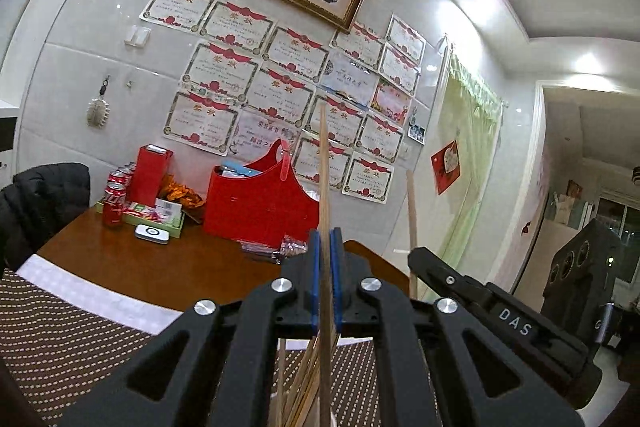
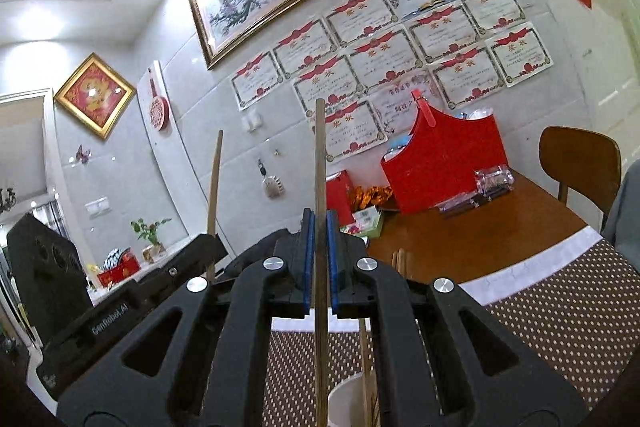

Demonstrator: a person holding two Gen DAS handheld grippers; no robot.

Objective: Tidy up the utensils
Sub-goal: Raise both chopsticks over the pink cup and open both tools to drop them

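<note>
In the left wrist view my left gripper [image 1: 326, 239] is shut on a pale wooden chopstick [image 1: 323, 163] that stands upright between its blue pads. Below the jaws several more chopsticks [image 1: 306, 371] fan out. My right gripper [image 1: 418, 261] shows at the right, holding a second chopstick [image 1: 411, 211]. In the right wrist view my right gripper [image 2: 319, 221] is shut on a darker chopstick [image 2: 319, 155], also upright. Under it stands a white cup [image 2: 346, 397] with a chopstick [image 2: 363, 359] in it. The left gripper [image 2: 210, 243] and its chopstick [image 2: 215, 179] appear at the left.
A brown dotted placemat [image 1: 60, 339] lies on the wooden table [image 1: 160, 267]. Against the tiled wall stand a red basket [image 1: 256, 203], cola cans [image 1: 114, 205], a red box [image 1: 150, 175] and a white tin [image 1: 152, 233]. A wooden chair [image 2: 580, 163] stands at the table's right side.
</note>
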